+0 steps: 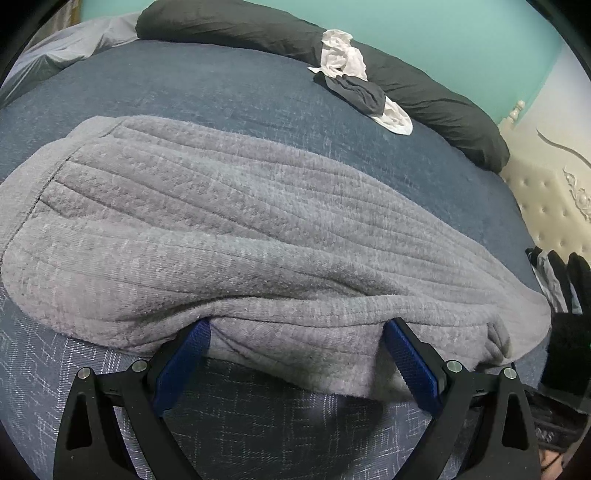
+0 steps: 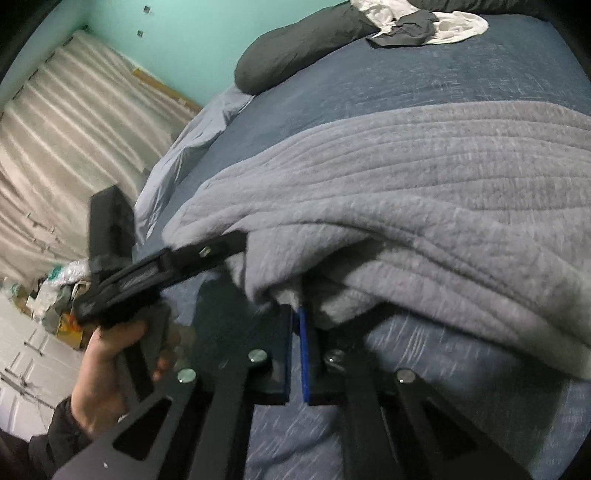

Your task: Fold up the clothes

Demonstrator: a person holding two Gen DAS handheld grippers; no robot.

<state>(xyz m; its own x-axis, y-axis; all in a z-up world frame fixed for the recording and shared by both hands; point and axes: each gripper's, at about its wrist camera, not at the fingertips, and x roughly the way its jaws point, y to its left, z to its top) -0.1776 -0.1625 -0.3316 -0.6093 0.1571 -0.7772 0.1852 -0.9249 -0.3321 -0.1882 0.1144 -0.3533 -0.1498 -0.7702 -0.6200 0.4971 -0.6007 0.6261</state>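
Observation:
A grey ribbed fleece garment [image 1: 229,229] lies spread across the blue bed cover [image 1: 221,92]. My left gripper [image 1: 297,328] is open at the garment's near edge, and both blue pads [image 1: 397,332] have their tips tucked under the hanging hem. In the right wrist view the same garment [image 2: 424,192] fills the right side. My right gripper [image 2: 297,314] is shut on a bunched fold of its near edge, the pads almost touching. The left gripper's black body [image 2: 192,258] shows there too, held by a hand [image 2: 107,354], its tips hidden under the cloth.
A long dark pillow [image 1: 258,29] runs along the bed's far side, with a small pile of white and dark clothes [image 1: 354,81] against it. A cream tufted headboard [image 1: 546,192] stands to the right. Clutter lies on the floor [image 2: 55,295] left of the bed.

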